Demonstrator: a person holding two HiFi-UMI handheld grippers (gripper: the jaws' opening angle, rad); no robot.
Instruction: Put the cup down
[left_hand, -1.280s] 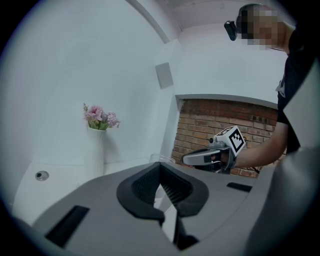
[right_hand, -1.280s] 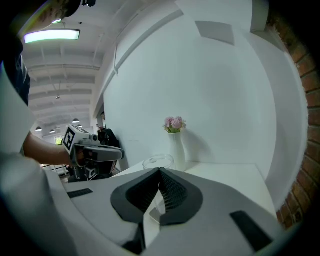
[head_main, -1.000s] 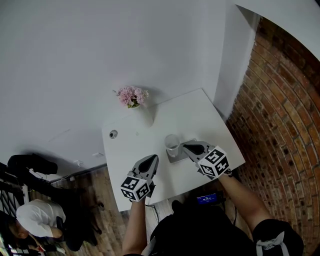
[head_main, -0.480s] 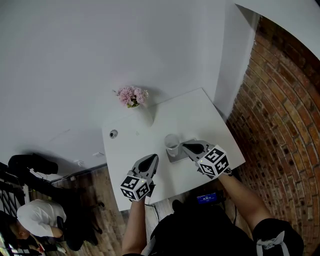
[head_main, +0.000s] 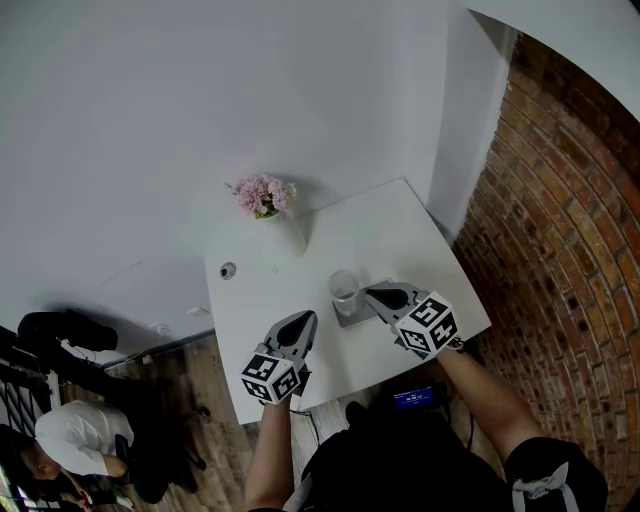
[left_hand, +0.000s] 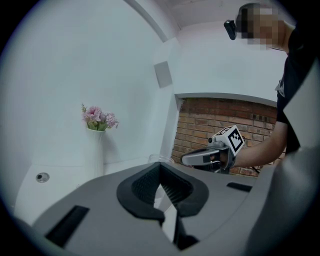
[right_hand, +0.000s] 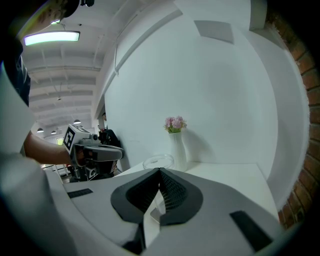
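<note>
The left gripper (head_main: 304, 318) hangs over the table (head_main: 400, 225) at about 7 o'clock from the cup (head_main: 345, 290), its jaws pressed together with nothing between them. The clear cup stands upright near the table's middle, at the 10 o'clock corner of a grey pad (head_main: 362, 314); whether its base sits fully on the pad I cannot tell. A vase (head_main: 296, 232) stands well apart at 11 o'clock. The right gripper (head_main: 371, 291) points at the cup from 3 o'clock, just beside it, jaws likewise closed and empty.

The cup looks already set down, so what remains is probably a clean exit. Draw the right gripper away toward 4 o'clock along its own line, not sweeping sideways, since a light cup tips easily. Keep the left gripper low and clear.
</note>
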